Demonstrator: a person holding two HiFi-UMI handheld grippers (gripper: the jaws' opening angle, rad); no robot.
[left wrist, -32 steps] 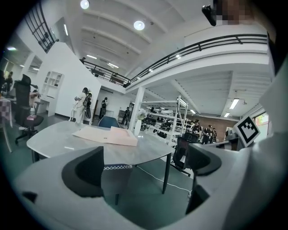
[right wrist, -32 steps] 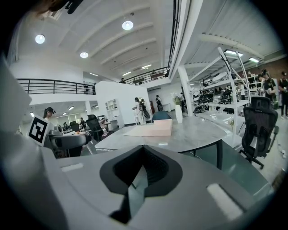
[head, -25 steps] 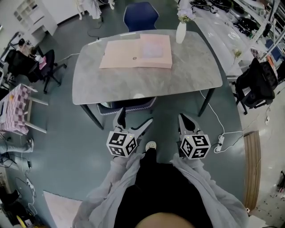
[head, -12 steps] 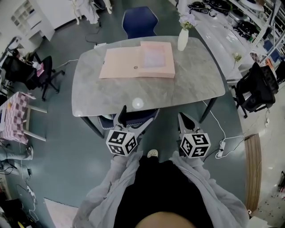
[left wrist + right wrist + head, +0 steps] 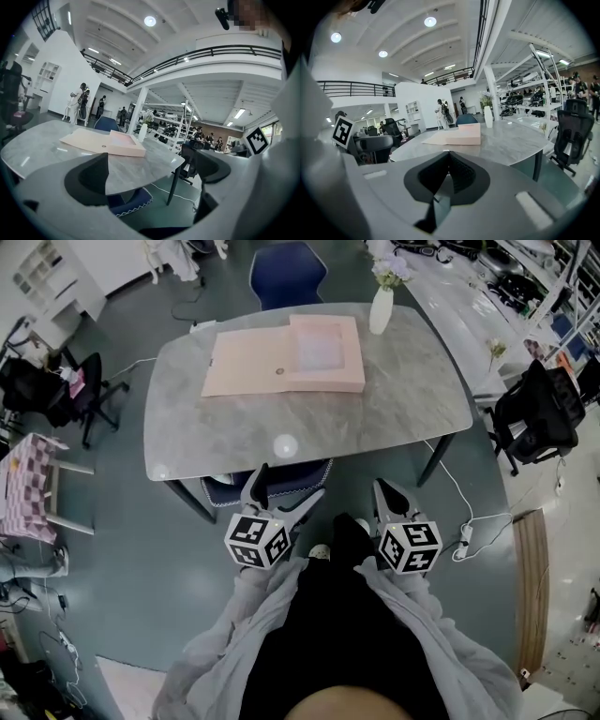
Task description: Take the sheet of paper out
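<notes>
On the far half of a grey marble-topped table (image 5: 394, 418): one pink box file (image 5: 248, 367), opened flat, lid leaf spread to the left, shallow tray to the right; in the tray, one pale sheet of paper (image 5: 322, 350), lying flat and filling most of it; just beside the tray's far right corner, one white vase (image 5: 380, 310) with pale flowers, upright.

Around the table: one blue chair (image 5: 286, 263) at the far side; a second blue seat with white stitched edging (image 5: 272, 479) tucked under the near edge, standing between the person and the tabletop; one black office chair (image 5: 539, 418) off the right end; another black office chair (image 5: 66, 390) at the left; a checked stool (image 5: 23, 488) further left; a white power strip (image 5: 464, 538) with its cable on the floor by the right leg.

Left gripper (image 5: 287, 486): held low before the near edge, jaws wide apart, nothing between them; sheet well apart from it, across bare tabletop.

Right gripper (image 5: 386, 493): level with the left, jaws closed together on nothing; sheet likewise well ahead and slightly to its left.
</notes>
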